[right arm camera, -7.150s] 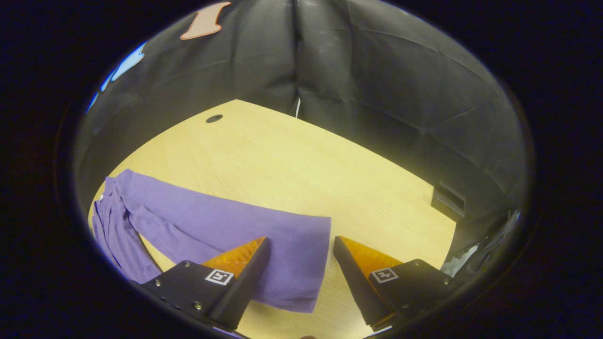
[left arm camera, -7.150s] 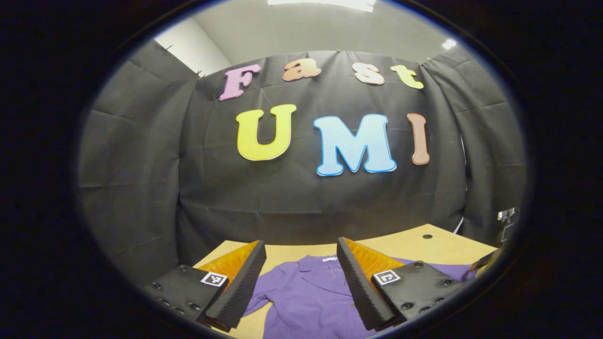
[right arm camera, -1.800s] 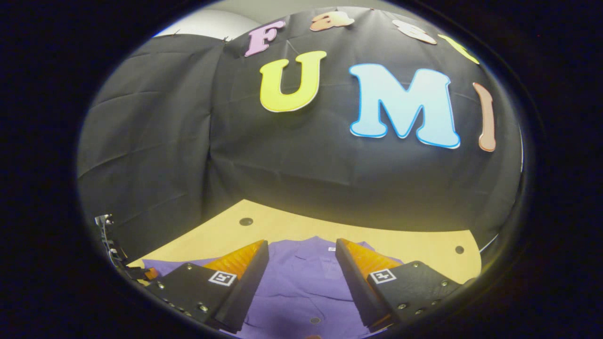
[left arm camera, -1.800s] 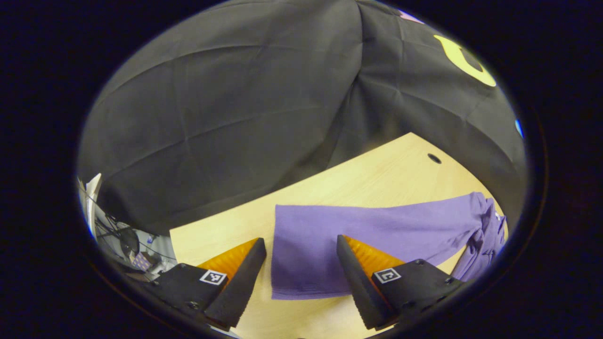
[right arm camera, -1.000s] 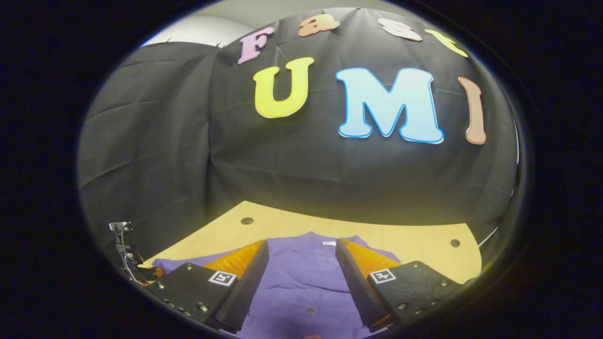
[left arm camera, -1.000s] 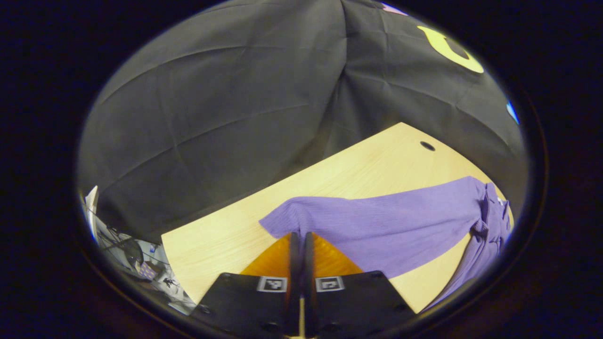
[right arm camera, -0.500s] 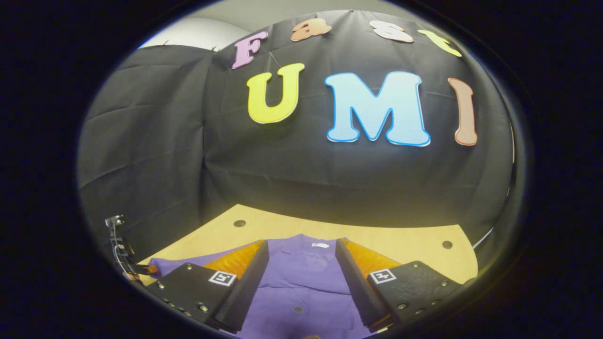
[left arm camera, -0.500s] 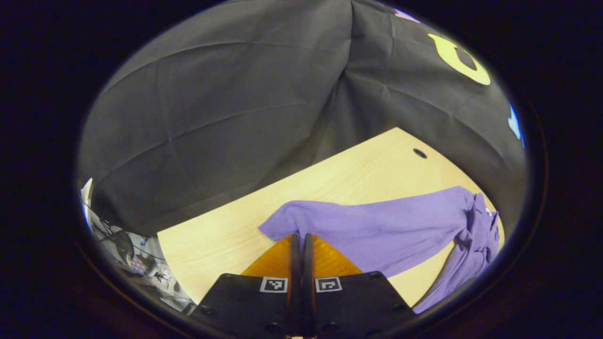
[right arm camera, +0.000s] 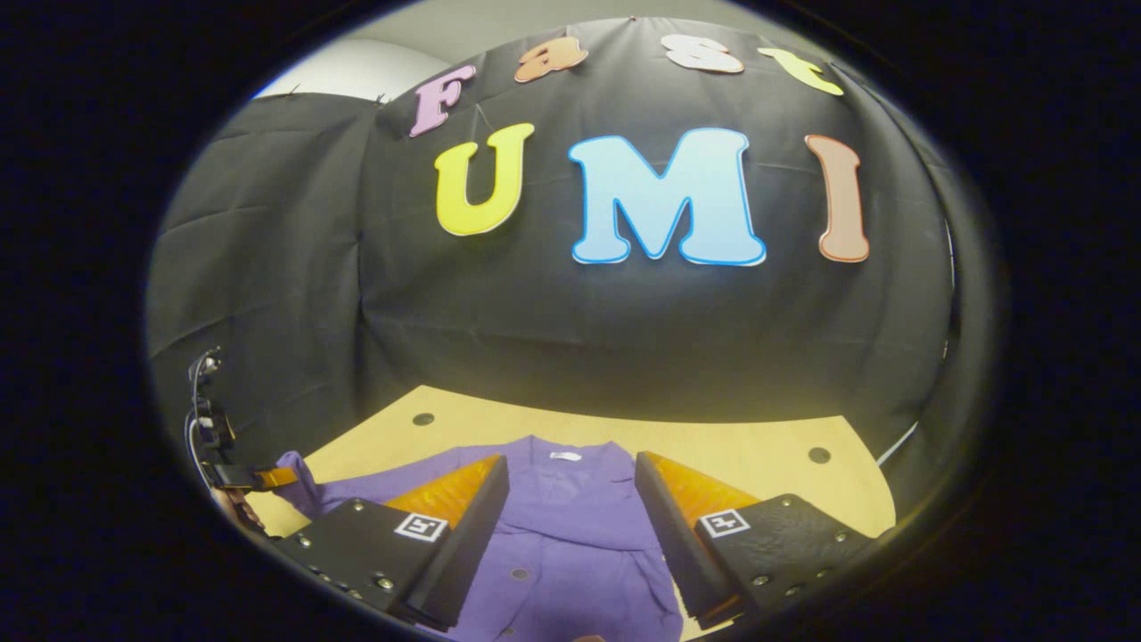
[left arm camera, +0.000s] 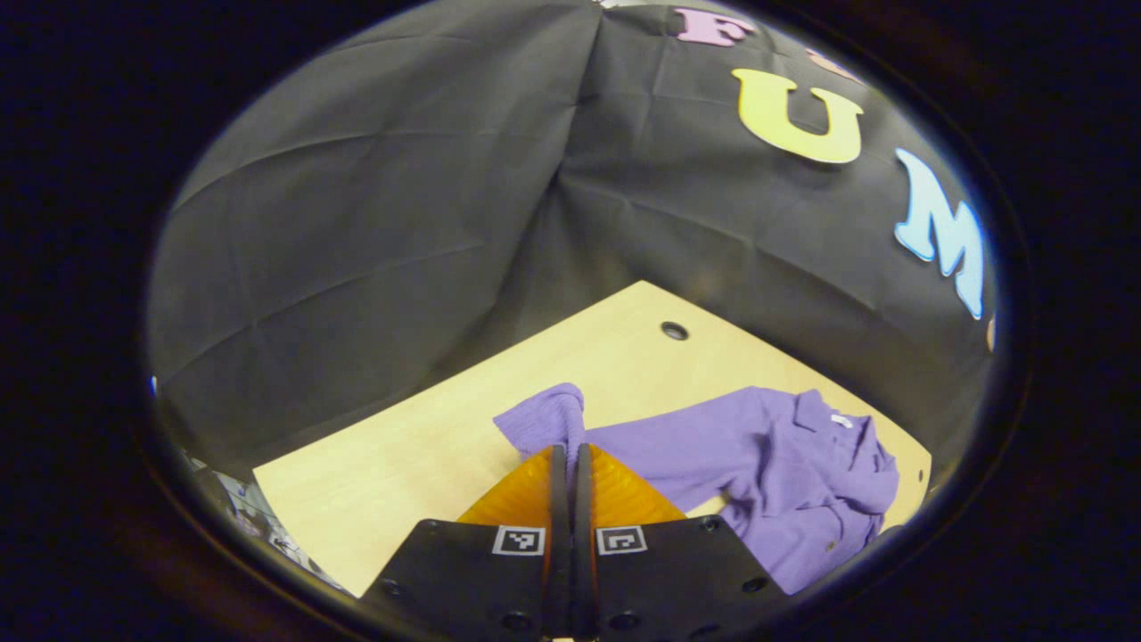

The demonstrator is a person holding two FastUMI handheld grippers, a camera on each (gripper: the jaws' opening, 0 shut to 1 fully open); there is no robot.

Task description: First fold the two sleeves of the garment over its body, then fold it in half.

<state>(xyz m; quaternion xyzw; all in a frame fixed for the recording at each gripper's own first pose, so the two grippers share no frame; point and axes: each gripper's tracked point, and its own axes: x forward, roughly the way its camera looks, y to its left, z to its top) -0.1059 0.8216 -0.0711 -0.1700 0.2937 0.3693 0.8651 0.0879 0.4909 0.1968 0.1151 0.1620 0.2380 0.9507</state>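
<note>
A purple button-up garment [left arm camera: 802, 481] lies flat on the light wooden table [left arm camera: 428, 446], its collar toward the back wall. My left gripper [left arm camera: 570, 450] is shut on the cuff of one sleeve [left arm camera: 548, 419], which is bunched and lifted above the table, the sleeve trailing back to the shoulder. In the right gripper view, my right gripper [right arm camera: 570, 468] hangs open over the garment's body [right arm camera: 570, 526] with nothing between its fingers. The left gripper [right arm camera: 245, 477] shows there at the far left, holding the raised sleeve [right arm camera: 299, 473].
The black cloth wall closes the table at the back and left. Two round cable holes [right arm camera: 422, 418] [right arm camera: 816, 455] sit near the table's far edge [right arm camera: 767, 464]. Bare wood lies left of the sleeve. Cables and clutter show beyond the table's left edge [left arm camera: 232, 499].
My left gripper went from open around the cuff to shut on it, then lifted it and swung it toward the garment's body. The right gripper stays open above the body.
</note>
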